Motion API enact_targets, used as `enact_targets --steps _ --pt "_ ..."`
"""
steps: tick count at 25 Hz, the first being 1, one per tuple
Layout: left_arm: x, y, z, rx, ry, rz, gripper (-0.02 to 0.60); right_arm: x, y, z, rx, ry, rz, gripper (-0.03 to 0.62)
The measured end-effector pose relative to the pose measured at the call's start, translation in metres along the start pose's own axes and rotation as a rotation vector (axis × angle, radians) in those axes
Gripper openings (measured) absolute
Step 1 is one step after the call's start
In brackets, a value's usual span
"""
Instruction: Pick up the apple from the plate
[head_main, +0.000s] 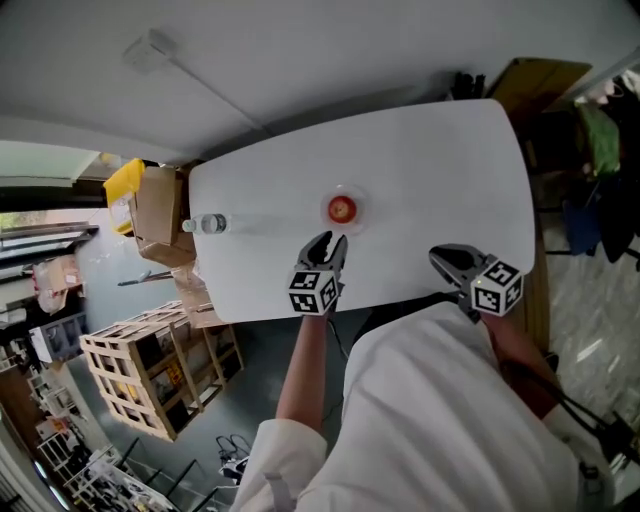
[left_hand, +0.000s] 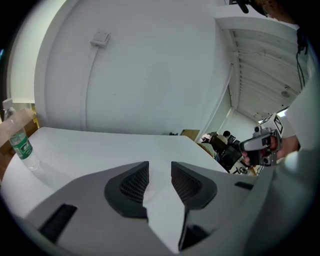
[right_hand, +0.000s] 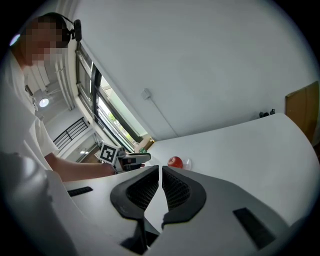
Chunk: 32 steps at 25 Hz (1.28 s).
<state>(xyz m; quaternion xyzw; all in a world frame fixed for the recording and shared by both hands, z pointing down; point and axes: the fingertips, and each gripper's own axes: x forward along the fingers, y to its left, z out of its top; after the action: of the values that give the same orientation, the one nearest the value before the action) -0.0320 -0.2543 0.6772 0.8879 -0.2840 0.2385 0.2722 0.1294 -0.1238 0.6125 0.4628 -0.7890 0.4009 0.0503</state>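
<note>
Looking down, head view: the apple (head_main: 342, 208) sits on a clear plate (head_main: 359, 211) mid-table (head_main: 440, 170); the left gripper (head_main: 328, 241) is just short of it, the right gripper (head_main: 441, 257) well apart. Left gripper view: jaws partly apart, nothing between them, apple unseen. Right gripper view: jaws all but together, empty. Best practice: spread the left jaws wider than the apple, straddle its broadest part, then close gently.

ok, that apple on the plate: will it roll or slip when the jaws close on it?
Likely rolls if nudged off-centre: the apple is round and simply rests on a small clear plate. Its red skin looks smooth with a highlight, so it may be slippery; a grip across the widest part seems safest. It is probably firm, not squashy.
</note>
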Motion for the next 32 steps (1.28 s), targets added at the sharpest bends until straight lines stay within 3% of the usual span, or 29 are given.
enact_targets --steps 11,22,27,29,32 --pt "0.066 0.040 -0.029 -0.015 0.169 0.117 0.258 -0.004 -0.029 -0.012 0.076 0.030 0.011 0.044" --pt "0.103 0.064 -0.055 -0.062 0.287 0.233 0.374 -0.010 -0.054 -0.014 0.117 0.046 0.023 0.044" --pt "0.110 0.073 -0.065 -0.085 0.330 0.288 0.378 -0.015 -0.061 -0.016 0.126 0.056 0.030 0.044" --pt "0.111 0.075 -0.064 -0.098 0.324 0.298 0.336 -0.017 -0.065 -0.017 0.133 0.057 0.028 0.044" --pt "0.110 0.073 -0.062 -0.116 0.311 0.294 0.331 -0.020 -0.072 -0.017 0.139 0.056 0.028 0.044"
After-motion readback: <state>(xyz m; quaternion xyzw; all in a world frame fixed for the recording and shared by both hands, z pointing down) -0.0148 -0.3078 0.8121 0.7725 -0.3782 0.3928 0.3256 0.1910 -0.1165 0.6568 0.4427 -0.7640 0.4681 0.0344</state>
